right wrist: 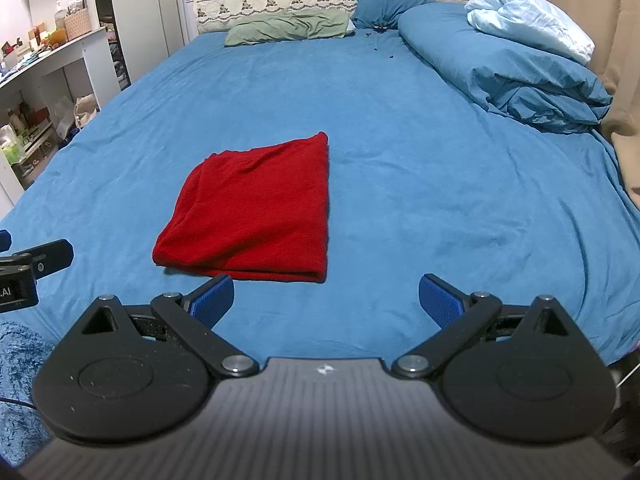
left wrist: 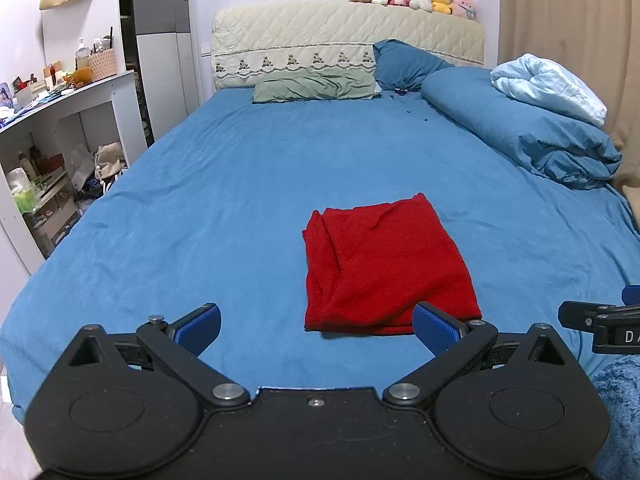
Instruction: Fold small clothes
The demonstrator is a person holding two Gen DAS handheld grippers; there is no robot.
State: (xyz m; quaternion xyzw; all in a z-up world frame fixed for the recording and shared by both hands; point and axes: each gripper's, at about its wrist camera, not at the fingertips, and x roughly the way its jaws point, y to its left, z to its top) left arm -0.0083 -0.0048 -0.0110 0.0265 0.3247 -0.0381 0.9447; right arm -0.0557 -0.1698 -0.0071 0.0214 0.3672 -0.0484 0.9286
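A red garment (left wrist: 384, 268) lies folded into a rough rectangle on the blue bed sheet (left wrist: 200, 220). It also shows in the right wrist view (right wrist: 256, 208). My left gripper (left wrist: 316, 328) is open and empty, just short of the garment's near edge; its right blue pad (left wrist: 436, 330) overlaps the garment's near right corner in view. My right gripper (right wrist: 326, 304) is open and empty, in front of the garment's near right corner. Each gripper shows at the edge of the other's view, the right gripper (left wrist: 600, 324) and the left gripper (right wrist: 28, 268).
A rolled blue duvet (left wrist: 520, 128) with a light blue blanket (left wrist: 548, 88) lies at the back right. A green pillow (left wrist: 316, 88) and a blue pillow (left wrist: 404, 64) lie by the headboard (left wrist: 344, 36). White shelves (left wrist: 60, 132) with clutter stand left of the bed.
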